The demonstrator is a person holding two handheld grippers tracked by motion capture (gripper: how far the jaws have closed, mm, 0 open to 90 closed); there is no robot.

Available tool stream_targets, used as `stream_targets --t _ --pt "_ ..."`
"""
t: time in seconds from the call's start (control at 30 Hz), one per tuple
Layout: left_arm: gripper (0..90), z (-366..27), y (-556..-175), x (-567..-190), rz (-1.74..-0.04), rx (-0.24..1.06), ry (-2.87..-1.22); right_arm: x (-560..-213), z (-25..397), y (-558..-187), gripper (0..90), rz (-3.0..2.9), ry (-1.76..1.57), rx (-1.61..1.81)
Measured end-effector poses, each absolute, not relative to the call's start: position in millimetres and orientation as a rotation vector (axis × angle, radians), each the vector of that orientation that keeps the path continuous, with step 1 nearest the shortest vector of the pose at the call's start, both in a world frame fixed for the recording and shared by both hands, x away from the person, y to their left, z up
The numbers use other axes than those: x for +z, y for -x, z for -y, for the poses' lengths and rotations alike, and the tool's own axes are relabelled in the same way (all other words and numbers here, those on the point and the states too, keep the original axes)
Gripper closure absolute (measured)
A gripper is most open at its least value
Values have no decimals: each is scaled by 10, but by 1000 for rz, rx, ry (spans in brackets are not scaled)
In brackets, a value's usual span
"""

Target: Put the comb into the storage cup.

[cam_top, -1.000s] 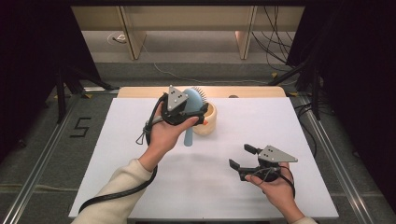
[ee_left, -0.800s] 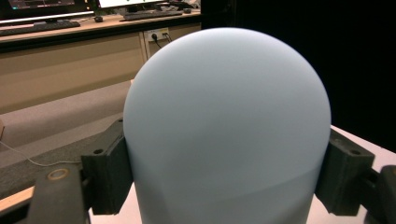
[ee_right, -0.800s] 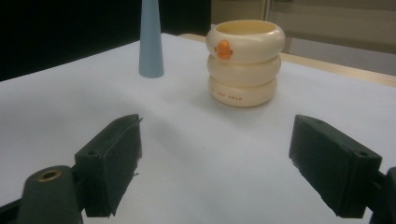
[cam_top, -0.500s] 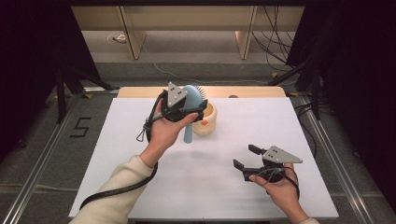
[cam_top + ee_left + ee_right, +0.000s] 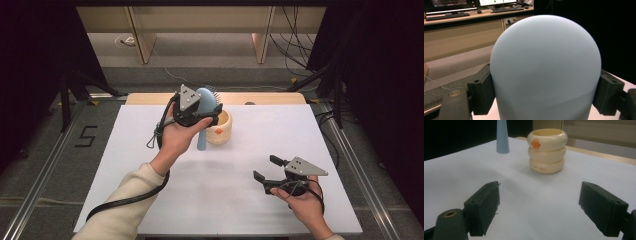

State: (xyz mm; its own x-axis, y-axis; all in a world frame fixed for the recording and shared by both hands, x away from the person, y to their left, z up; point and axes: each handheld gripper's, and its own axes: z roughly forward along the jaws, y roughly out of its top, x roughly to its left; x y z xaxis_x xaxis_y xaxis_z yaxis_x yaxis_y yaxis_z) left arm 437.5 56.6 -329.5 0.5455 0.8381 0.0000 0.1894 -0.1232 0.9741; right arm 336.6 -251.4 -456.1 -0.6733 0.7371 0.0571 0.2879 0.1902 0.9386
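A light blue hairbrush (image 5: 206, 100) stands upright, bristles facing away, with my left gripper (image 5: 205, 114) shut across its head. In the left gripper view the brush's smooth back (image 5: 544, 62) sits clamped between both jaws of that gripper (image 5: 544, 97). Its handle (image 5: 502, 137) points down to the table just left of a cream ringed cup (image 5: 220, 127); whether the tip touches I cannot tell. My right gripper (image 5: 266, 167) hovers open near the front right of the table. It faces the cup (image 5: 547, 151), and its jaws (image 5: 540, 207) are wide apart with nothing between them.
The white table top (image 5: 150, 165) has a wooden strip (image 5: 270, 98) along its far edge. A black cable (image 5: 125, 200) trails from the left gripper along the person's sleeve. Metal rails (image 5: 40, 170) and dark stands flank the table, and loose cables (image 5: 295, 45) lie on the floor beyond.
The right gripper has drifted slightly to the right, still open. The left gripper keeps its hold on the brush and has barely moved.
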Motion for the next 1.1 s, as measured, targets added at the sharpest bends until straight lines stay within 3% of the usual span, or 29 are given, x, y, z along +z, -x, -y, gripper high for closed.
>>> stream_targets --t 1.1 --pt "195 -529 -4520 -3167 -891 705 -1617 -4585 2605 -3339 173 -2061 -973 1457"
